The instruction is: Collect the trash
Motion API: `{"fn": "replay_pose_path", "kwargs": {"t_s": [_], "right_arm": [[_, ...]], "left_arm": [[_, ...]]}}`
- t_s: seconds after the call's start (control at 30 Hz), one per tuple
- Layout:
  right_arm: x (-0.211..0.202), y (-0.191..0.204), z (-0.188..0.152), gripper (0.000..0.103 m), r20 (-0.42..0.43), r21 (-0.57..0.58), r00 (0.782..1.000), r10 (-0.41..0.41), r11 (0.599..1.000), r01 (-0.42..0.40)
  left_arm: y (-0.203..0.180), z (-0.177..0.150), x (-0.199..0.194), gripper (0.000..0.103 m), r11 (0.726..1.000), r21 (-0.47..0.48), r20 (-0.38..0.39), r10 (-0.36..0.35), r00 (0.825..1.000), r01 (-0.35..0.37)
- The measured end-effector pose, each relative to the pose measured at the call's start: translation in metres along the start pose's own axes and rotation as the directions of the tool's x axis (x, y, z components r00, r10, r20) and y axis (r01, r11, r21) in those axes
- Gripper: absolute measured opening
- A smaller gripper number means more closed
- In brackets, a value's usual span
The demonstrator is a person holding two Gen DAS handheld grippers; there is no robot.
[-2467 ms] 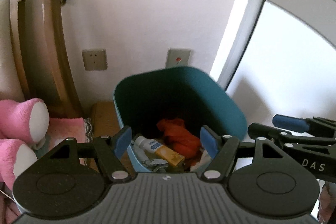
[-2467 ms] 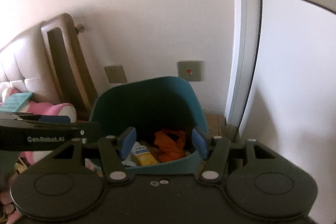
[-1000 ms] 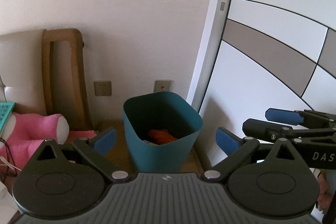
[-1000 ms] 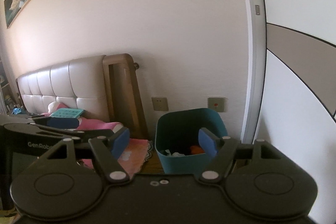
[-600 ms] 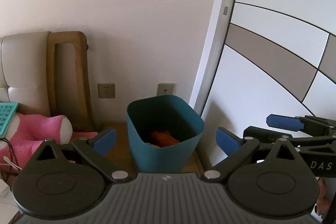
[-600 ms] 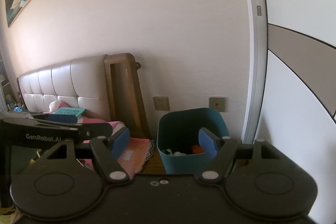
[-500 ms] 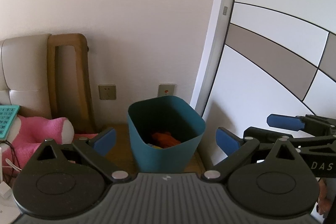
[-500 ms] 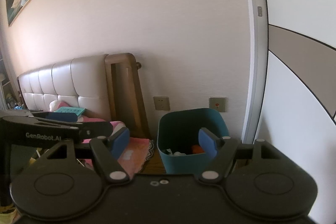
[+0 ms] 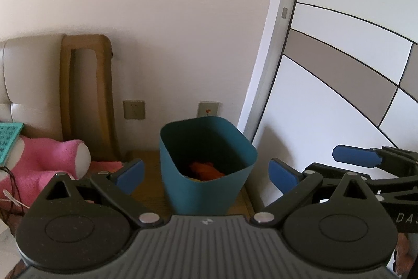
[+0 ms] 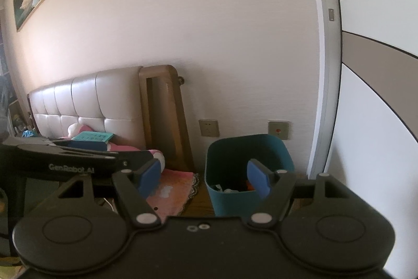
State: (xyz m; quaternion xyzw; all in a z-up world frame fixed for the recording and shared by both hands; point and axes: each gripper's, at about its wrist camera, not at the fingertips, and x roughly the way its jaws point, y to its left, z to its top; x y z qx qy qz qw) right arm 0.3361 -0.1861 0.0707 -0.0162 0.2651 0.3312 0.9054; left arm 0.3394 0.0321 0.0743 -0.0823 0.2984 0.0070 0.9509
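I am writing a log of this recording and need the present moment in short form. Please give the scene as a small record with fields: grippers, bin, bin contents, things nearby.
left gripper: open, holds nothing, pointed at the bin
right gripper: open, holds nothing
bin: teal, upright, on a wooden surface by the wall
bin contents: orange item and some pale scraps; the rest is hidden
left of bin: pink plush toy, pink cloth, padded headboard
wall behind bin: power socket, switch with red dot
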Motion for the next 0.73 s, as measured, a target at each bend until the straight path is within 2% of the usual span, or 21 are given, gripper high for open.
{"fn": "replay_pose_path", "kwargs": {"t_s": [0.23, 0.53, 0.73], "right_arm": [[-0.005, 0.005, -0.001, 0.073, 0.011, -0.002, 1.0, 0.005, 1.0, -0.005], [-0.018, 0.006, -0.004, 0.073, 0.025, 0.014, 1.0, -0.004, 1.0, 0.004], [-0.028, 0.005, -0.004, 0.073, 0.044, 0.03, 0.999, -0.02, 0.999, 0.019]], "left_arm": [[0.004, -0.003, -0.001, 0.102, 1.0, -0.019, -0.022, 0.002, 1.0, -0.002], [0.009, -0.008, -0.006, 0.102, 0.998, -0.054, -0.017, -0.032, 0.999, 0.031], [0.008, -0.009, -0.013, 0.102, 0.999, -0.044, -0.011, -0.016, 1.0, 0.015]]}}
